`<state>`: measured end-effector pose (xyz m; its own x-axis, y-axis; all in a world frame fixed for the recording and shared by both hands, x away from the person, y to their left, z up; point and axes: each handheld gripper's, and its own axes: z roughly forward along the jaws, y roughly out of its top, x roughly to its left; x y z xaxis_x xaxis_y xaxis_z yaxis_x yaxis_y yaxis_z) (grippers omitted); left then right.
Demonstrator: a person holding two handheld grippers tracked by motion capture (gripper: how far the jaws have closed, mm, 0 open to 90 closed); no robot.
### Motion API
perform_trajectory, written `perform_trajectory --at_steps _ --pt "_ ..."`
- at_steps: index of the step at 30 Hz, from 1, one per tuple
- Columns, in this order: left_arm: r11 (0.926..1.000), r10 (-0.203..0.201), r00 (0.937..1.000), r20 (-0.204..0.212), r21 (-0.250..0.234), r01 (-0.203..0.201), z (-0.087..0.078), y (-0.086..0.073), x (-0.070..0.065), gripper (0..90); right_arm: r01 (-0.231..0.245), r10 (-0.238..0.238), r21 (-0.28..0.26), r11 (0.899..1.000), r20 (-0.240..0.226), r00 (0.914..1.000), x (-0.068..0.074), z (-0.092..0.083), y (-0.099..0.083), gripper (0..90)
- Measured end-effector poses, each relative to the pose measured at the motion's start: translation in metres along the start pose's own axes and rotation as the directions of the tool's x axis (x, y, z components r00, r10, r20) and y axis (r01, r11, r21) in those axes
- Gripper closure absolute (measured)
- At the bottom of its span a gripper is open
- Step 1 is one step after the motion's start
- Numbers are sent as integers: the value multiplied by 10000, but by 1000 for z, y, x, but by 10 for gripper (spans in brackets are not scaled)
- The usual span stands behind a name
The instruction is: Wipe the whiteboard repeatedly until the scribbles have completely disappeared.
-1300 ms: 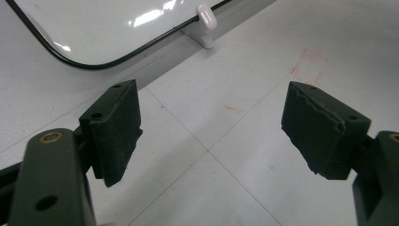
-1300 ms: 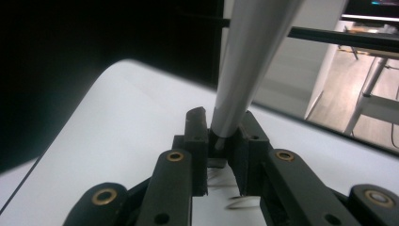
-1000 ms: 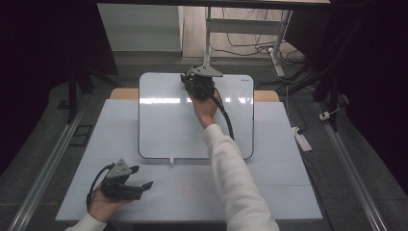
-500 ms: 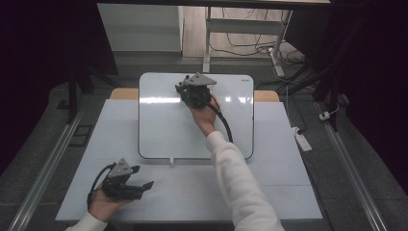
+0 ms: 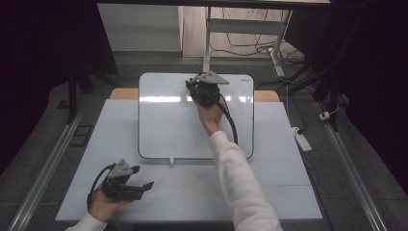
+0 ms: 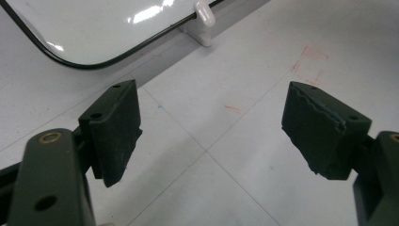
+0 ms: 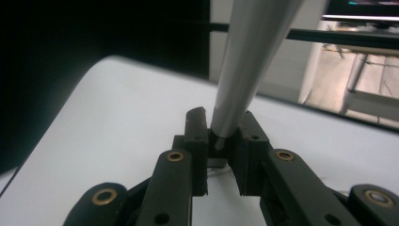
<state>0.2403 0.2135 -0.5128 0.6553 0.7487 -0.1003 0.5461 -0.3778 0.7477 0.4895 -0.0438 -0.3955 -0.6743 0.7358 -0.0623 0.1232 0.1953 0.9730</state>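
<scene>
A whiteboard (image 5: 168,125) with a dark rim lies on the white table (image 5: 284,192), toward its far side. My right gripper (image 5: 202,89) is over the board's far edge, held by a hand in a white sleeve. In the right gripper view my right gripper (image 7: 221,129) is shut on a grey tapered pen-like rod (image 7: 249,56) that stands up out of the jaws above the whiteboard (image 7: 108,127). My left gripper (image 5: 142,178) rests at the near left of the table. In the left gripper view my left gripper (image 6: 211,127) is open with bare table between the jaws.
A small white clip (image 6: 204,14) sits at the whiteboard's near edge (image 6: 94,28). Faint red marks (image 6: 308,63) show on the table. A power strip (image 5: 302,139) and cables lie on the floor at the right. A metal stand (image 5: 208,43) rises behind the table.
My right gripper has shifted a little over the far part of the board, with the rod in it. The left gripper has not moved.
</scene>
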Motion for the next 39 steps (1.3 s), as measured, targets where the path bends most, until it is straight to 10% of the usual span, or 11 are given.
perform_trajectory --at_steps 3,7,12,17,24,29,34,39 --pt "10000 28 10000 0 48 -28 0 0 -1 208 615 -609 249 9978 -222 9979 -2 -1 0 777" --pt "10000 -23 10000 8 -50 23 0 0 -1 209 -788 798 -222 9966 444 9958 -30 -13 3 777" --pt "9999 71 10000 -5 107 -71 2 1 -2 206 1009 -982 513 9936 -541 9937 -1 -4 -4 777" --pt "10000 -8 10000 -16 -21 8 0 0 -2 208 -300 310 -134 9995 830 9961 -34 -15 6 777" --pt "9999 68 10000 22 86 -68 2 1 -2 206 621 -617 389 9973 -126 9980 -18 -11 0 777" --pt "10000 33 10000 14 40 -33 1 0 -1 207 -410 417 -97 9991 888 9952 -42 -23 4 777" --pt "9999 77 10000 17 128 -77 3 1 -2 206 663 -672 247 9975 365 9971 -23 -21 -7 777" --pt "10000 24 10000 -14 42 -24 2 1 -2 207 -691 732 -361 9970 1278 9891 -49 -32 -2 777"
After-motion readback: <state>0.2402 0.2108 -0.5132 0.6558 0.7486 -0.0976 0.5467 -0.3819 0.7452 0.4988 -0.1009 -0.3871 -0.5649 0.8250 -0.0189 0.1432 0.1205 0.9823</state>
